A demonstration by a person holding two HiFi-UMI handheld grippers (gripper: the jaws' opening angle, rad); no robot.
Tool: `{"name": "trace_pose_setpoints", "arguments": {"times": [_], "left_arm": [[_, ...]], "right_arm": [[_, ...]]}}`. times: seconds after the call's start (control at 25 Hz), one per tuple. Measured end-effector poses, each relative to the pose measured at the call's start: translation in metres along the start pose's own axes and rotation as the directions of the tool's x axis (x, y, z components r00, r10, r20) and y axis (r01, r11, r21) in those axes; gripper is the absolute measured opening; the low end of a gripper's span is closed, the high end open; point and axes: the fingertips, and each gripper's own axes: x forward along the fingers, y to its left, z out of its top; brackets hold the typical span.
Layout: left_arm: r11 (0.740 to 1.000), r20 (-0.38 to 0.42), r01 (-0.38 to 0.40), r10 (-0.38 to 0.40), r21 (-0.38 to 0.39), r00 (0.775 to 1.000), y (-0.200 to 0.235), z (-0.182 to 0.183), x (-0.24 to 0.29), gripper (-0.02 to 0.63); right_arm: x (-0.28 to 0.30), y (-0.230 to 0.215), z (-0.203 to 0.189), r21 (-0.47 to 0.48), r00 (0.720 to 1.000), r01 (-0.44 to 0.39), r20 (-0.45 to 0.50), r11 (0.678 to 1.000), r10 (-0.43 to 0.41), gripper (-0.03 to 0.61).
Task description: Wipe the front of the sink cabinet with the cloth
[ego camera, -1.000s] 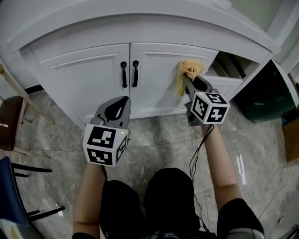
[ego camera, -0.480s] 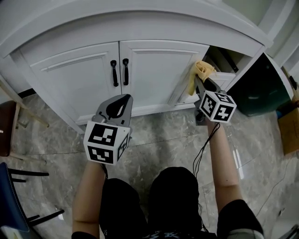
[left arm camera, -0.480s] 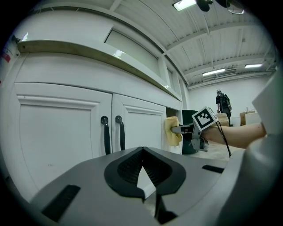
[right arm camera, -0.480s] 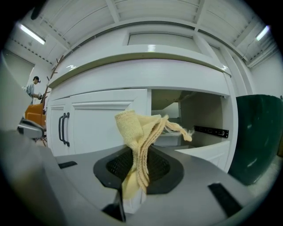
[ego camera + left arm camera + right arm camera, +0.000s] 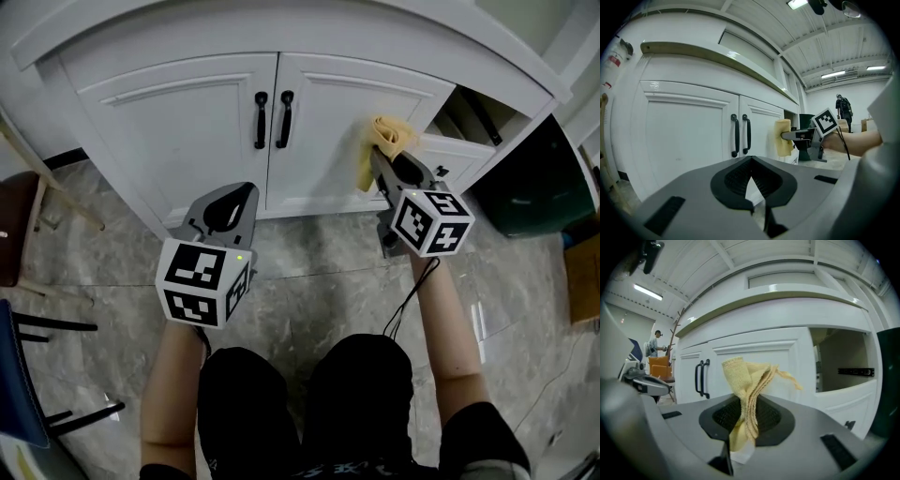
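In the lower left of the head view, the left gripper (image 5: pixel 234 199) hovers over the stone floor (image 5: pixel 309 281), short of the sink cabinet (image 5: pixel 178 112). Its own view shows its jaws (image 5: pixel 751 158) brought together at the tips with nothing between them. At the top centre, two black handles (image 5: pixel 272 119) stand upright side by side where the two cabinet doors meet.

Right of the handles, the yellow cloth (image 5: pixel 380 141) lies against the right-hand door (image 5: pixel 328 122), near that door's right edge. It sits at the very tip of the right gripper (image 5: pixel 382 159), whose jaws are clamped on its lower folds (image 5: pixel 745 380). In the right gripper view the cloth stands up out of the jaws, long axis running bottom to top of the frame, with a loose corner trailing to the right. In the left gripper view it (image 5: pixel 783 137) hangs as an upright strip flat on the door, with the right gripper level behind it.

At the upper right, a drawer (image 5: pixel 464 150) stands open just beside the cloth.
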Motion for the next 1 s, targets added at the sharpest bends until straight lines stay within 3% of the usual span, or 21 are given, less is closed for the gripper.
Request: {"name": "trace_pose_setpoints", "arguments": {"times": [0.28, 0.44, 0.68, 1.0], "left_arm": [[0.999, -0.026, -0.034, 0.035, 0.026, 0.999, 0.021, -0.017, -0.019, 0.015], [0.998, -0.035, -0.059, 0.059, 0.007, 0.998, 0.029, -0.028, -0.024, 0.015], [0.998, -0.047, -0.061, 0.061, -0.007, 0.997, 0.027, -0.04, -0.019, 0.015], [1.0, -0.064, -0.016, 0.016, -0.008, 0.998, 0.012, -0.048, 0.0, 0.015]], "right_arm": [[0.038, 0.096, -0.019, -0.03, 0.974, -0.225, 0.008, 0.974, 0.226, 0.083], [0.056, 0.118, -0.041, -0.023, 0.966, -0.26, 0.0, 0.965, 0.26, 0.083], [0.066, 0.1, -0.056, -0.018, 0.978, -0.206, 0.002, 0.978, 0.206, 0.083], [0.039, 0.006, -0.058, -0.028, 1.0, -0.013, -0.015, 1.0, 0.012, 0.083]]}}
